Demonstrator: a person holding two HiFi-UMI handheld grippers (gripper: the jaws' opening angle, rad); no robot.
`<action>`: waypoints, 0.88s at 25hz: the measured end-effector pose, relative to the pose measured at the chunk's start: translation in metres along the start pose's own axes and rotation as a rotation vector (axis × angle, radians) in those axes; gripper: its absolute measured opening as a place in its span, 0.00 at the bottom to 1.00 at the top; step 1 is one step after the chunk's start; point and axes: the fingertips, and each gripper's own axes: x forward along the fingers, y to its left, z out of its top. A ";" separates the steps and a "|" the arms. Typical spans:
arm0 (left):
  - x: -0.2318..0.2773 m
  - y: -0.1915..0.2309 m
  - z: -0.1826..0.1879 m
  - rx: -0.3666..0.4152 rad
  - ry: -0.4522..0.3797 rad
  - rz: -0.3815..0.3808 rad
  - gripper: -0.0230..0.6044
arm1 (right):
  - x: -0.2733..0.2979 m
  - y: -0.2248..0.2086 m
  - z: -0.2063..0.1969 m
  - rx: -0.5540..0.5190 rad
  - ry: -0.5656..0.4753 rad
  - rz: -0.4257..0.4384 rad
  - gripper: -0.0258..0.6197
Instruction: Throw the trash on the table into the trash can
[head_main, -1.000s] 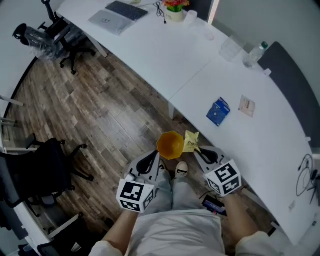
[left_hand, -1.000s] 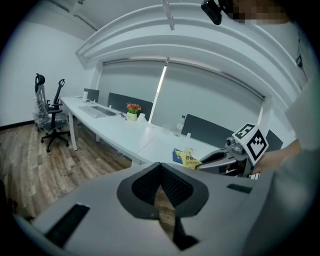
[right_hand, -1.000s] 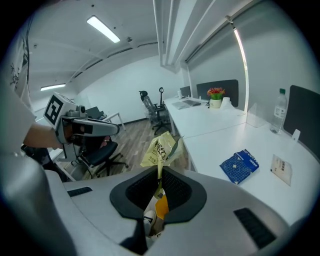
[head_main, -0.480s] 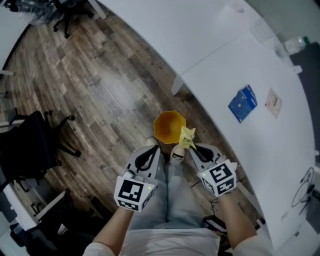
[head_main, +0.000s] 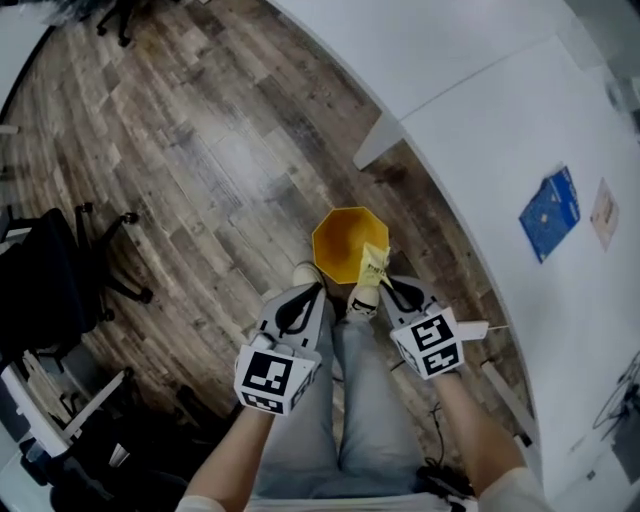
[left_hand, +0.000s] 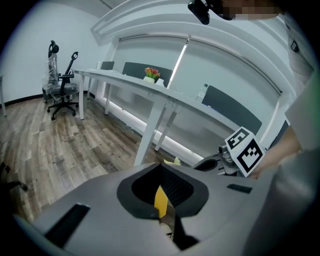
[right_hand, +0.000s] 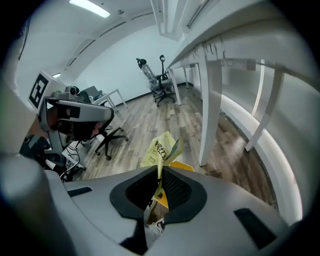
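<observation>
A yellow-orange trash can (head_main: 347, 243) stands on the wood floor beside the white table (head_main: 480, 110). My right gripper (head_main: 383, 288) is shut on a crumpled yellow wrapper (head_main: 373, 264), which hangs over the can's near right rim. In the right gripper view the wrapper (right_hand: 161, 149) sticks up from the closed jaws (right_hand: 160, 189), with a slice of the can (right_hand: 183, 166) behind it. My left gripper (head_main: 300, 298) hovers just left of the can, jaws together and empty. Through its jaws (left_hand: 163, 201) only a yellow sliver of the can shows.
A blue packet (head_main: 549, 211) and a small card (head_main: 604, 212) lie on the table at the right. A table leg (head_main: 378, 152) stands behind the can. A black office chair (head_main: 45, 290) is at the left. The person's legs and shoe (head_main: 362, 303) are below the grippers.
Both grippers have come down toward the floor and the trash can. The wrapper, still held by the right gripper, now hangs at the can's rim.
</observation>
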 end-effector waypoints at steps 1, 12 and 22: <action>0.006 0.006 -0.009 -0.003 0.003 0.002 0.04 | 0.012 -0.003 -0.008 0.003 0.009 -0.002 0.12; 0.065 0.052 -0.065 0.004 0.029 0.013 0.04 | 0.143 -0.042 -0.092 0.012 0.134 -0.007 0.12; 0.073 0.075 -0.088 -0.009 0.039 0.025 0.04 | 0.192 -0.057 -0.140 0.021 0.223 -0.051 0.30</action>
